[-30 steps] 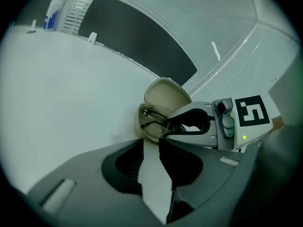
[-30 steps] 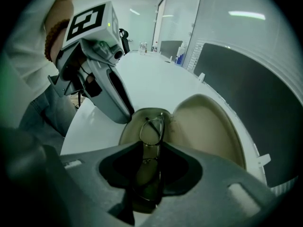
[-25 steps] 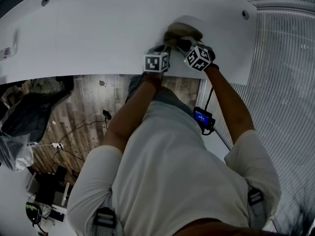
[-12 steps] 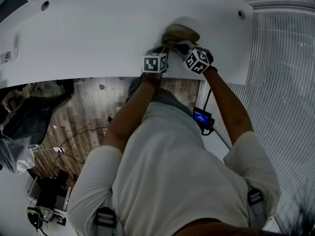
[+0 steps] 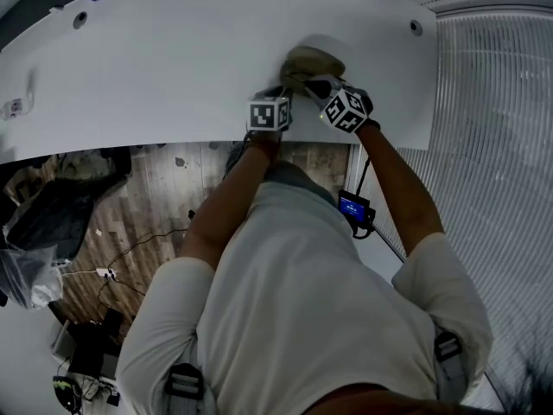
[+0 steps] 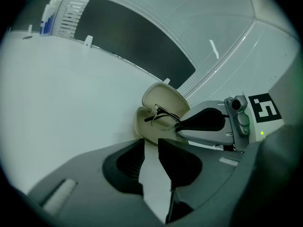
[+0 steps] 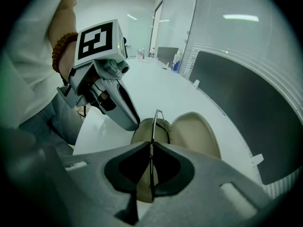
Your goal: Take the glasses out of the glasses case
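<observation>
**Glasses pinched in right gripper, over the open case**

Right gripper [image 7: 152,146]: the jaws are closing and nearly together. The thin dark frame of the glasses [image 6: 163,121] is caught edge-on between the pads, and I read this as a pinch on the frame.

Glasses case [image 6: 161,97]: it is beige and lies open on the white table [image 5: 173,59], with the lid tipped up on the far side. In the left gripper view the glasses hang tilted just over the lower shell, with one lens facing the camera. I cannot tell whether they touch the shell.

Left gripper [image 6: 151,144]: the jaws are spread, and only bare table shows in the gap. In the right gripper view its tips sit down at the rim of the lower shell. I cannot resolve whether they make contact.

Head view: both grippers are close together at the case, towards the right end of the table and near its front edge.
</observation>
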A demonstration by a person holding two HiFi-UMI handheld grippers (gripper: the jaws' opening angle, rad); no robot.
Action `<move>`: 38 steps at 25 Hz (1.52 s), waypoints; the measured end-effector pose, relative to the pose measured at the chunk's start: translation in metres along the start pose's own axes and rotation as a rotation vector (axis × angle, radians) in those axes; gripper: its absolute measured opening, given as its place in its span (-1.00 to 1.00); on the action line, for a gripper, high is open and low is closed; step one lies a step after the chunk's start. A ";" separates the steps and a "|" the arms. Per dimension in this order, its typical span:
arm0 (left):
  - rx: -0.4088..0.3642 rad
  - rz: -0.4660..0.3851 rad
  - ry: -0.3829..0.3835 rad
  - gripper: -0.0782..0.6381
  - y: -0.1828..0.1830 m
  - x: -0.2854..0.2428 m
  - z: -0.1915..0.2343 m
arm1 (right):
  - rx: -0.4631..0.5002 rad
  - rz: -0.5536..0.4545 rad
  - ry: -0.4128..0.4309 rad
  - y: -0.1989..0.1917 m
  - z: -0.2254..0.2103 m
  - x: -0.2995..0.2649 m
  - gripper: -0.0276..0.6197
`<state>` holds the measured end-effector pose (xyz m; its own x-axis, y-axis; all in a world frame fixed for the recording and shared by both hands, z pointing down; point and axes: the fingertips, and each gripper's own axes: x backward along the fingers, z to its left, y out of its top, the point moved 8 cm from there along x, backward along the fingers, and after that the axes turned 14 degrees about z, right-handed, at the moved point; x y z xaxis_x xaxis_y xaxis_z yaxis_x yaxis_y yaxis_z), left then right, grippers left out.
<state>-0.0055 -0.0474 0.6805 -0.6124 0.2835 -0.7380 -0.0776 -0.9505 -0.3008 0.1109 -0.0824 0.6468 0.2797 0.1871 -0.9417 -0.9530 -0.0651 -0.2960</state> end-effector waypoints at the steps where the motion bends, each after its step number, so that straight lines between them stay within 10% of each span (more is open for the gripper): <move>1: -0.005 0.001 0.000 -0.52 0.000 0.001 -0.001 | -0.003 -0.002 -0.005 0.000 0.001 0.002 -0.85; 38: -0.281 0.072 -0.081 -0.52 0.029 -0.047 -0.102 | -0.291 0.022 -0.203 -0.127 -0.004 0.063 -0.85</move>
<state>0.1015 -0.0757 0.6445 -0.6698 0.1952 -0.7165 0.1824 -0.8920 -0.4135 0.2502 -0.0659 0.6249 0.2028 0.3712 -0.9061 -0.8771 -0.3426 -0.3367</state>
